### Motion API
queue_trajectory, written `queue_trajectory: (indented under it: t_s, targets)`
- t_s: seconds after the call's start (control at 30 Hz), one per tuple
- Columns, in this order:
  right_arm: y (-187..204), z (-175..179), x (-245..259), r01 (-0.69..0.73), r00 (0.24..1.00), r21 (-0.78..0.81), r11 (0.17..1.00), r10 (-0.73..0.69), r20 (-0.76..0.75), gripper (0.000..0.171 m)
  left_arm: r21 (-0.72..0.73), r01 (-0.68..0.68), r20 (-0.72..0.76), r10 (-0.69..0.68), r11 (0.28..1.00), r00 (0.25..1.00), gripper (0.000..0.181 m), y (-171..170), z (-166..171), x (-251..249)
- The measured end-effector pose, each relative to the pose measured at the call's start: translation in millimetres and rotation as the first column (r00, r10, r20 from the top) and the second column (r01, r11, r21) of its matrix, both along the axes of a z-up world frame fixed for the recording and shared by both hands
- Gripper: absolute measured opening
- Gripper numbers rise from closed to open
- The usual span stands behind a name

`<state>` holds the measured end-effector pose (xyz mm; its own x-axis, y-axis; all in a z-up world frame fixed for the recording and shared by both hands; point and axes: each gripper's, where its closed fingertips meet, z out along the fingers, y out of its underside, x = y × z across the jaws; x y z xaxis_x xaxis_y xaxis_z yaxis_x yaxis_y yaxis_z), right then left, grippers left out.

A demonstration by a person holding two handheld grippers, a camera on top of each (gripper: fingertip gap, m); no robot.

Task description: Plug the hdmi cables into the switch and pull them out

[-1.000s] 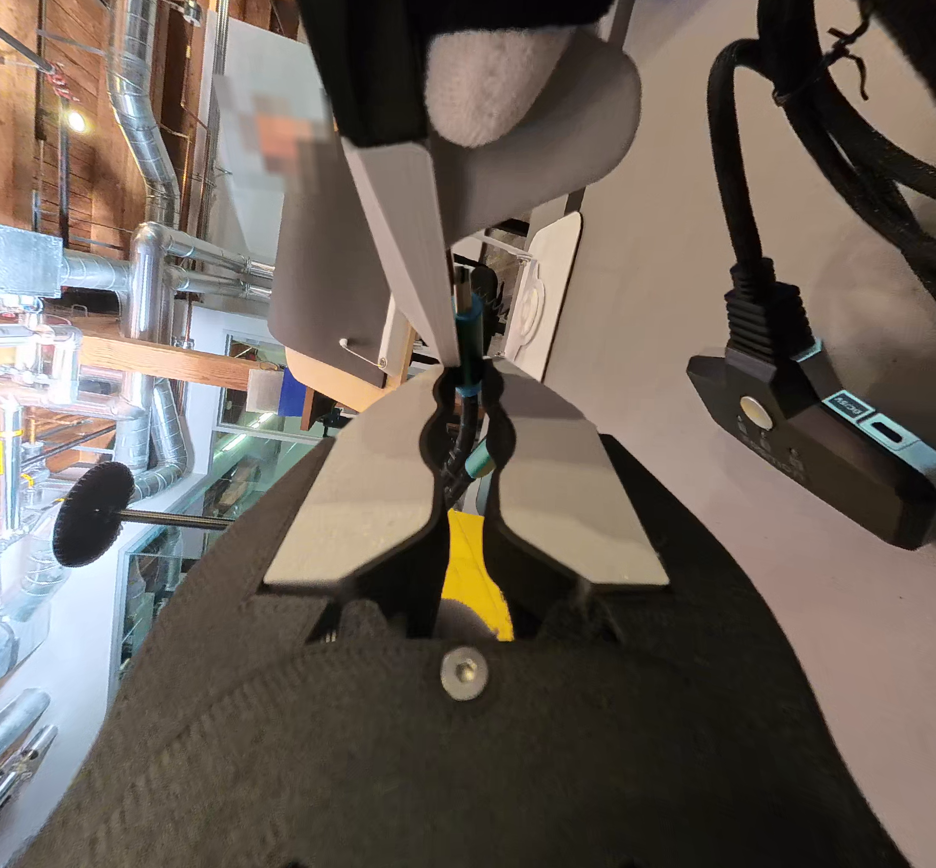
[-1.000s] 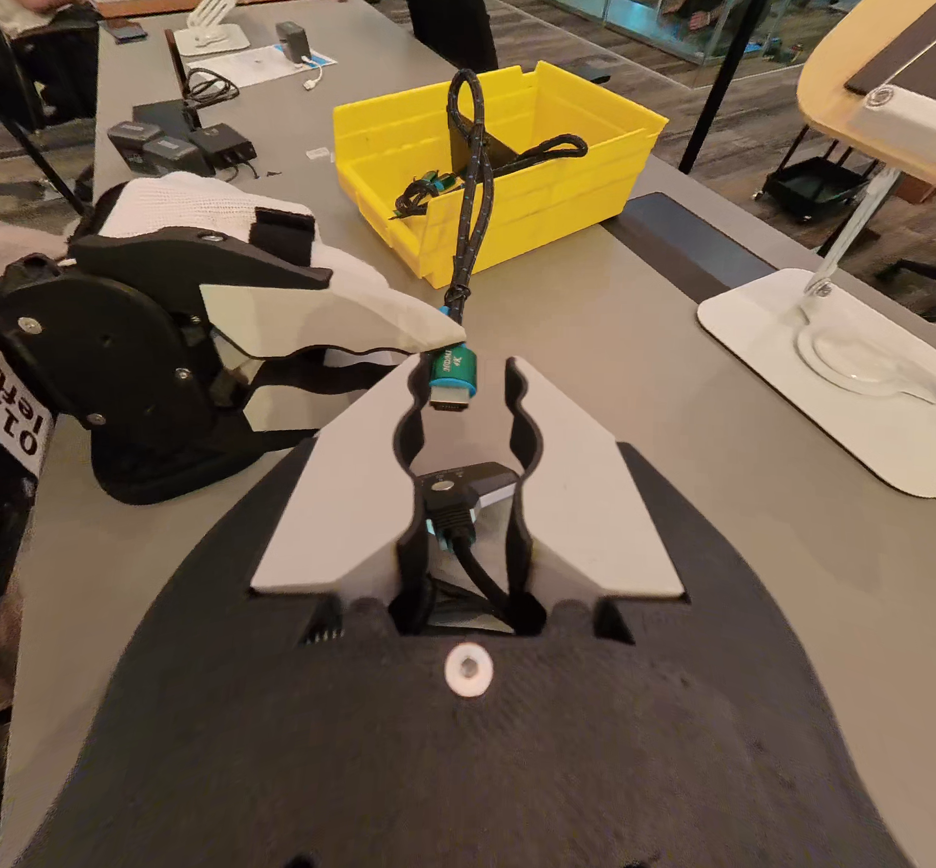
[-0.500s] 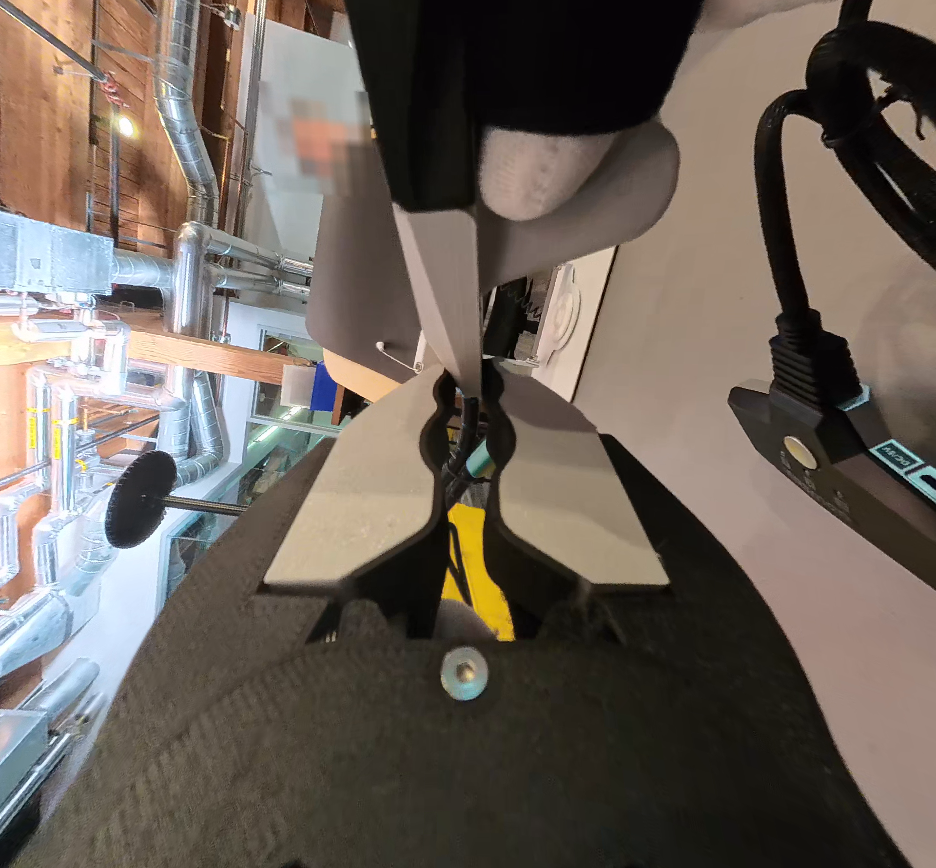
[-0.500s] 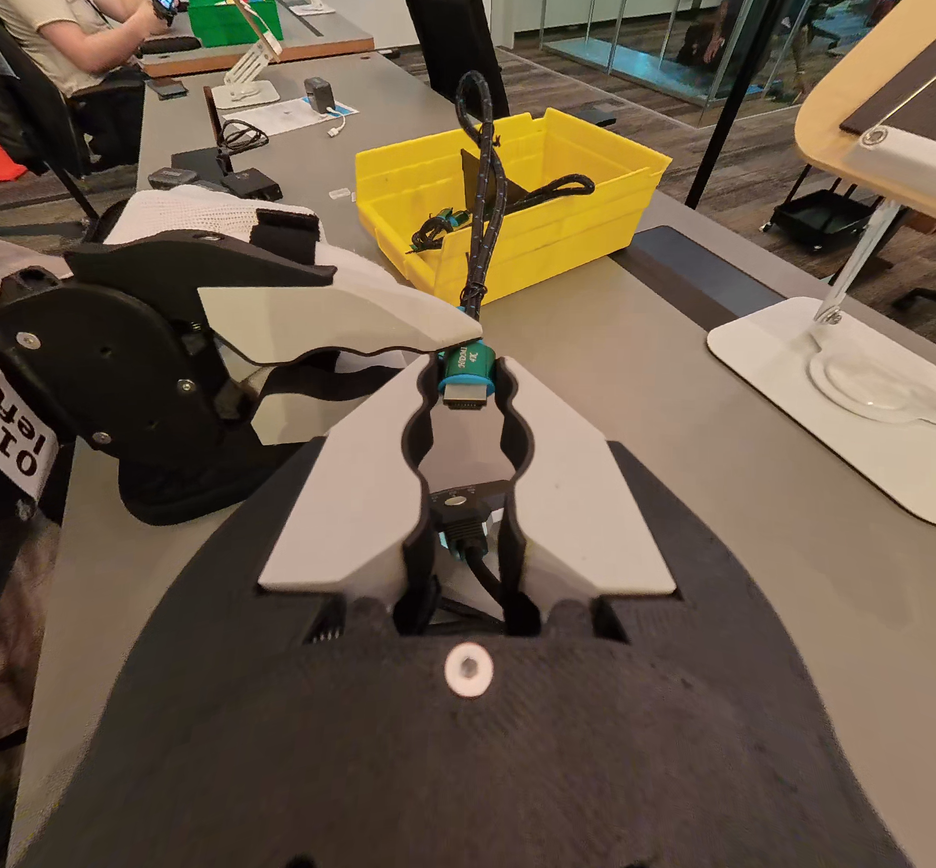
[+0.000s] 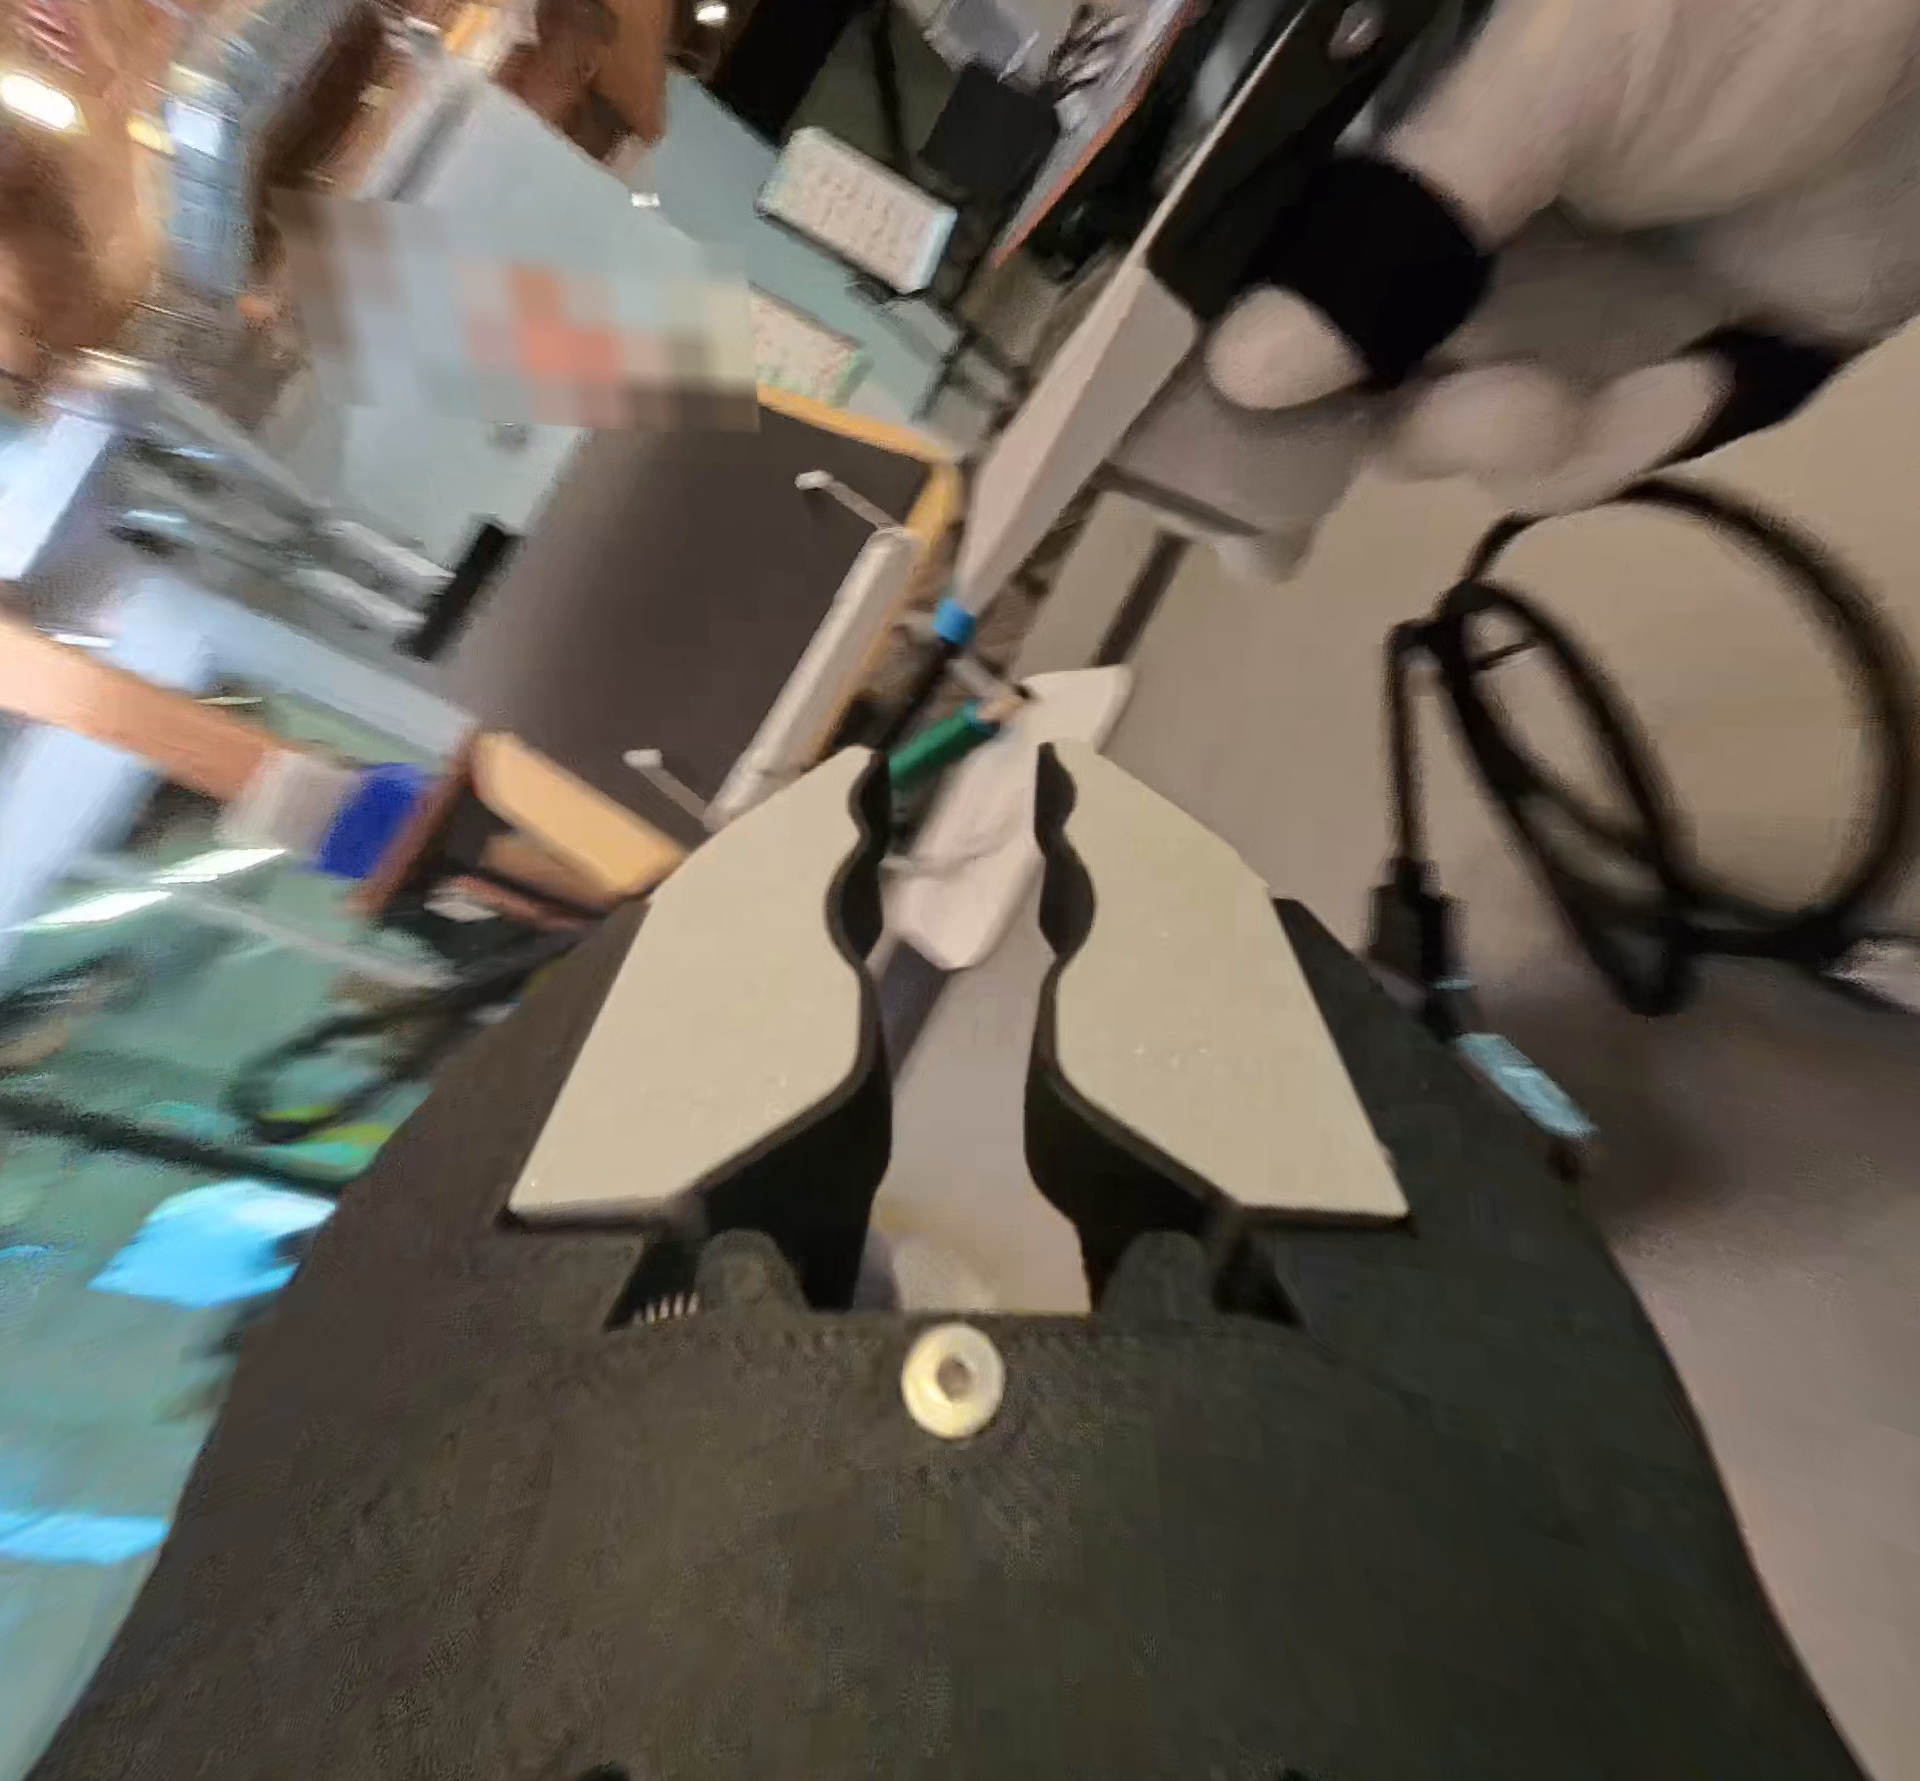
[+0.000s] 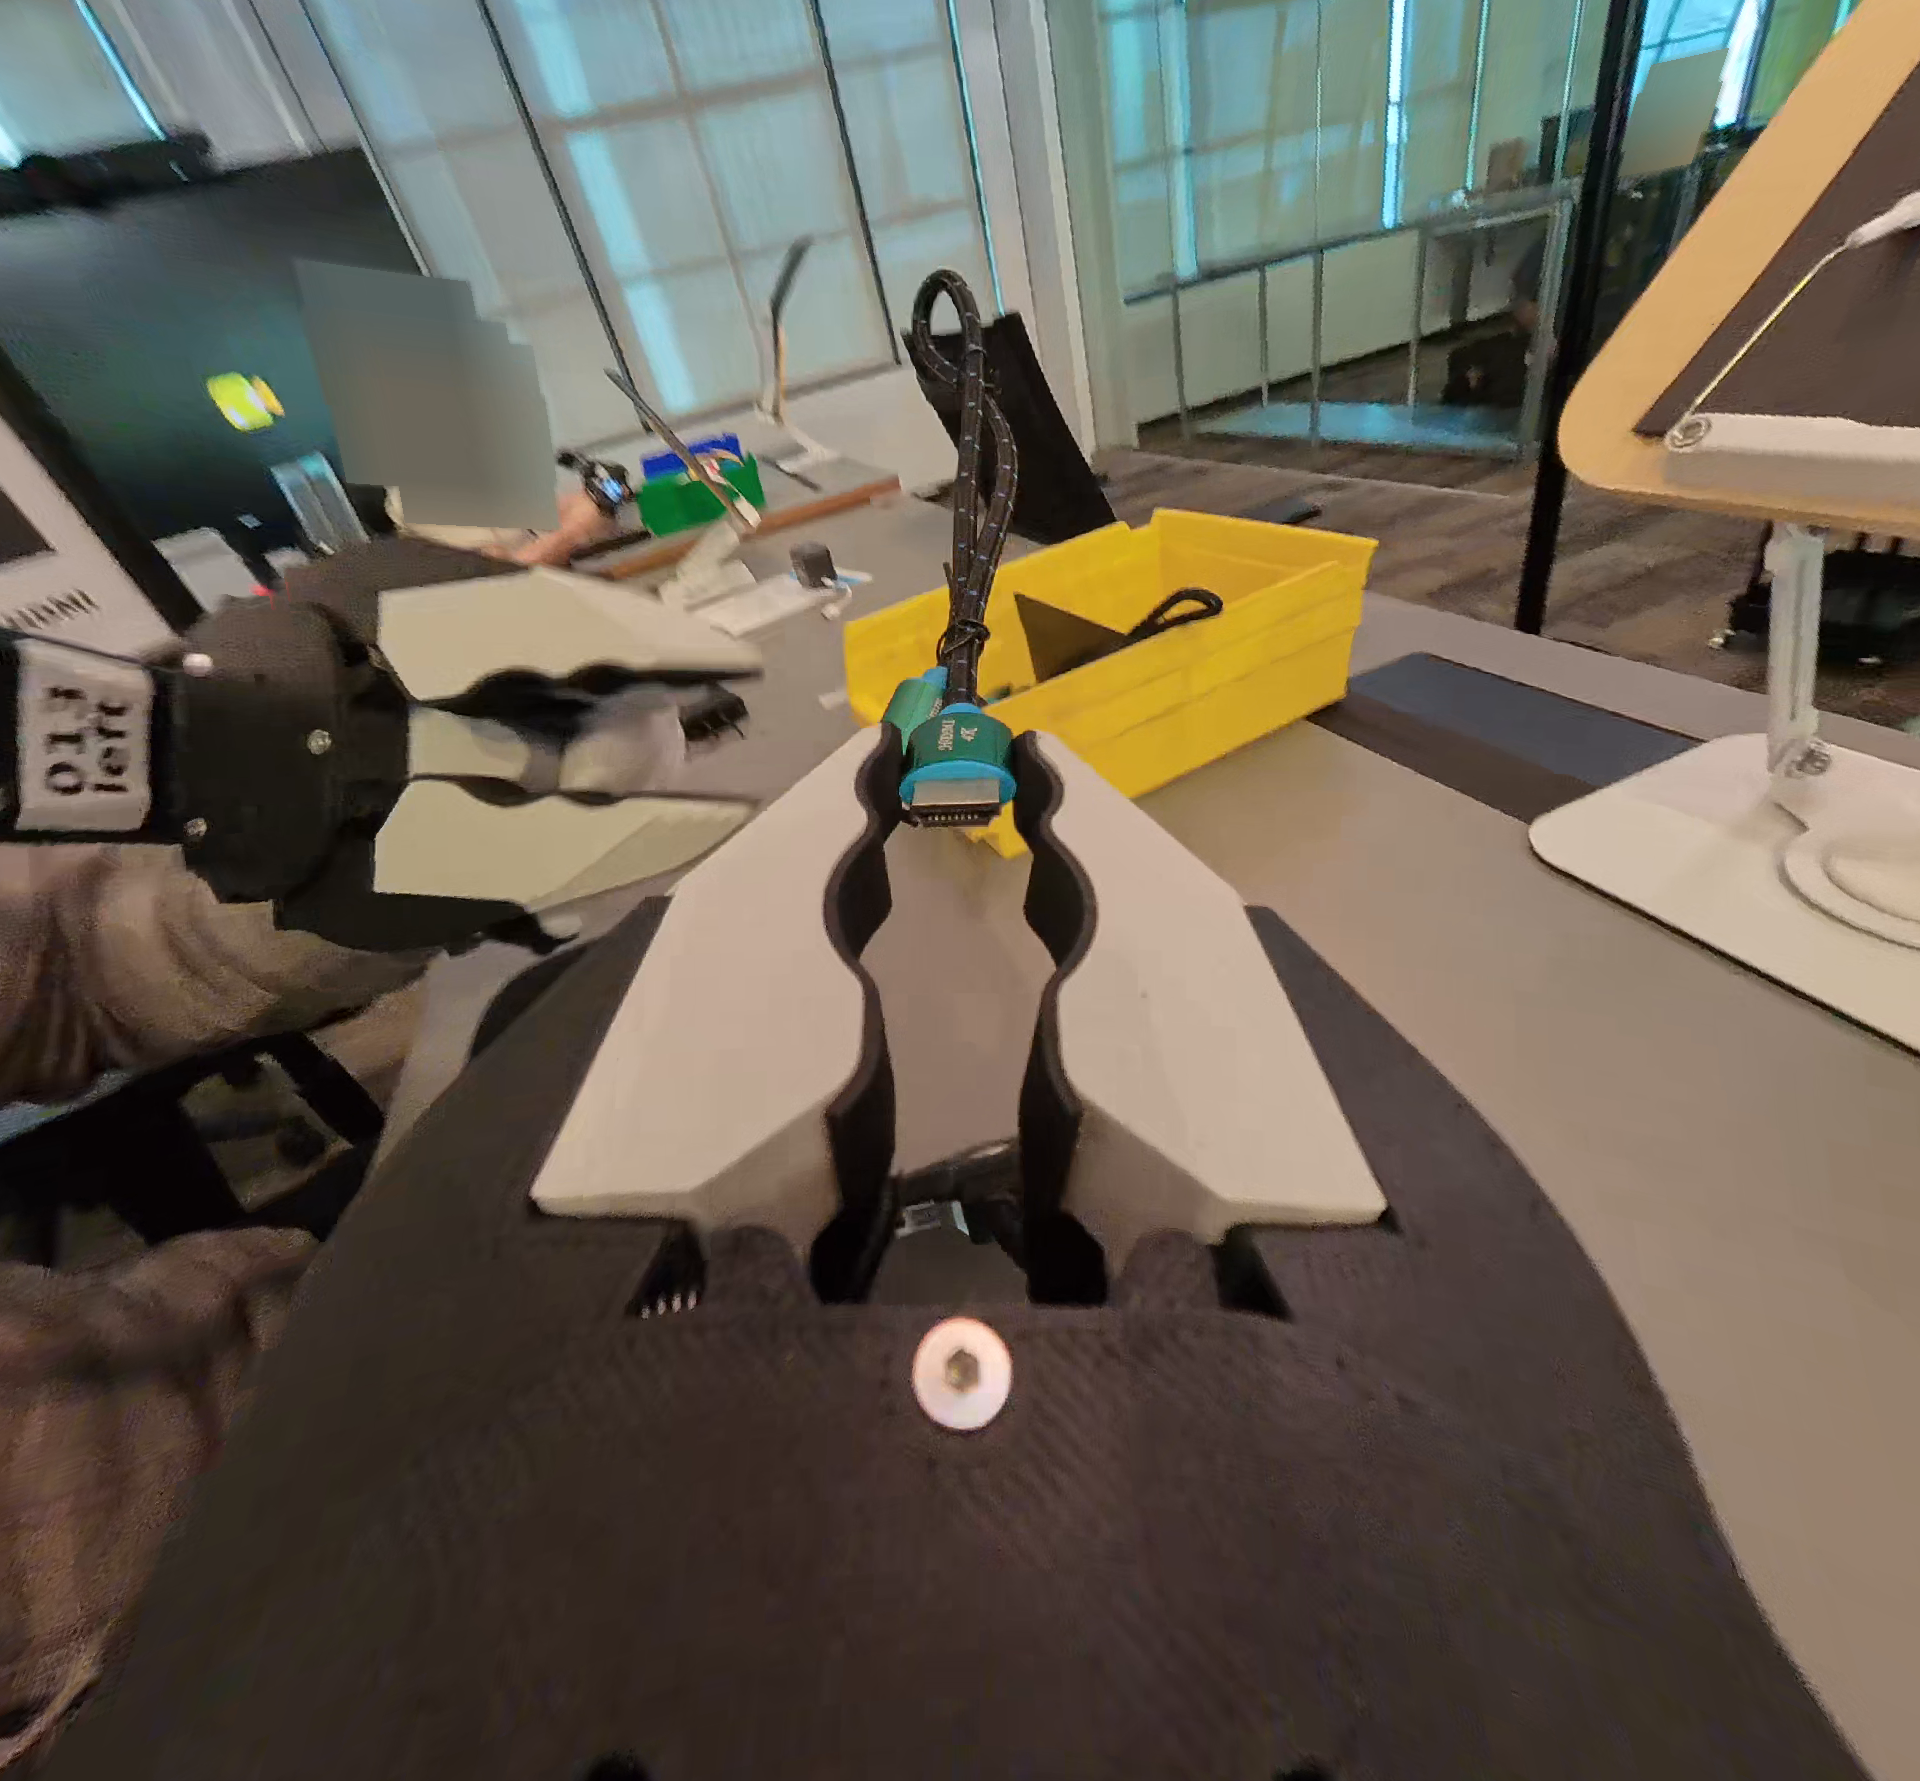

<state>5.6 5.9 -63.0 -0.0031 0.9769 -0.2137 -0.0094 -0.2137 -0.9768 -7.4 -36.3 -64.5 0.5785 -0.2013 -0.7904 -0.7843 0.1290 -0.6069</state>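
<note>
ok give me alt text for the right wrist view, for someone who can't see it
The right claw grips a green HDMI plug at its fingertips, metal end toward the camera, its braided cable looping upward. A yellow bin sits behind on the grey table; the left claw hangs open, blurred, at left.

The right tongs (image 6: 956,775) have pale grey fingers with black inner edges on a black body. The HDMI plug (image 6: 951,760) is teal-green with a light blue collar; its cable (image 6: 977,484) is black braid flecked blue. Far behind, a yellow bin (image 6: 1195,692) sits on the grey desk (image 6: 1455,1004).
</note>
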Motion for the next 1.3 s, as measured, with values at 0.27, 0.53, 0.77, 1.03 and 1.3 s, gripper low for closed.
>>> queue_trajectory:
  t_s: [0.27,0.53,0.77,1.03,1.3]
  targets:
    - [-19.9,23.6,17.7,-0.218,0.966,-0.071,0.973,0.204,-0.16,0.019,-0.302,0.401,0.617,-0.144,0.865,0.774,0.063,-6.7,-43.8,19.3]
    - [-57.5,23.7,17.1,-0.409,0.907,-0.05,0.911,0.401,-0.127,0.019,0.026,0.631,0.844,-0.355,0.776,0.401,0.086,-8.7,14.2,42.3]
    - [-71.8,17.6,15.6,-0.464,0.885,-0.023,0.886,0.461,-0.065,0.019,0.059,0.644,0.868,-0.357,0.763,0.344,0.027,-14.1,27.0,38.9]
    - [-77.8,19.3,18.1,-0.506,0.86,-0.028,0.862,0.501,-0.093,0.019,-0.031,0.63,0.803,-0.356,0.776,0.478,0.018,-21.1,27.6,41.7]
    - [-83.5,17.6,18.2,-0.506,0.86,0.025,0.862,0.506,-0.064,0.019,-0.192,0.634,0.746,-0.309,0.749,0.591,0.025,-29.7,25.2,40.5]
